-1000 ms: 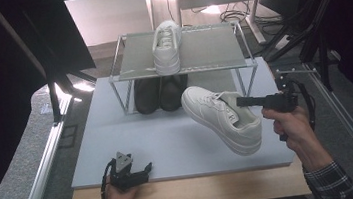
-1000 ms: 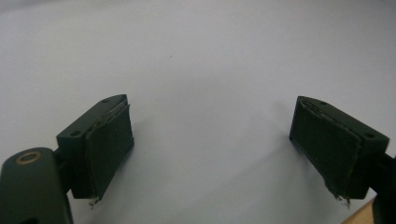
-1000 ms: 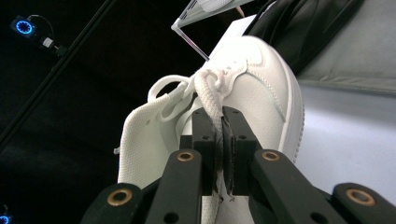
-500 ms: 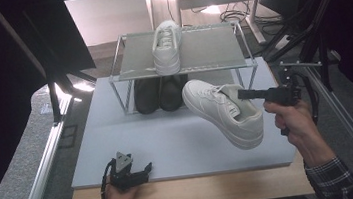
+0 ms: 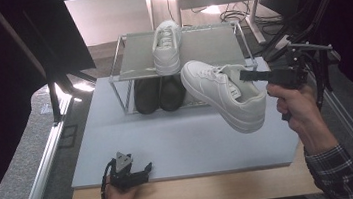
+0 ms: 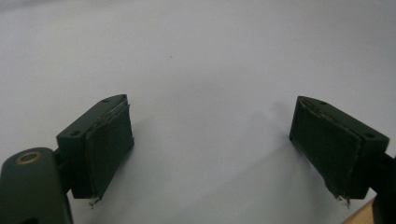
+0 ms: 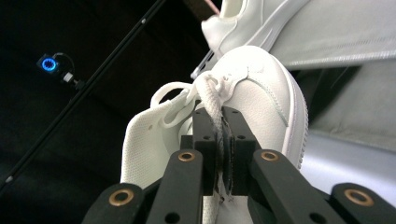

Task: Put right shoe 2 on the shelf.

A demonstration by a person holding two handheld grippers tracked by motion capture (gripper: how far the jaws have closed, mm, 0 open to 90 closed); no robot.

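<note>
Right gripper (image 5: 245,76): jaws pinching the white shoe (image 5: 225,99), lifted just in front of the rack (image 5: 130,64).
Left gripper (image 5: 145,170): jaws spread wide, far from the rack.

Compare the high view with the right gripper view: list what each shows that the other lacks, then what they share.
High view alone: the left tongs open near the table's front edge, the dark shoes under the rack, and the person's hands. Right gripper view alone: the close grip, the jaws shut on the lifted shoe's collar by the laces, and a blue ring light. Shared: the right tongs, the lifted shoe, the second white shoe on the rack.
</note>
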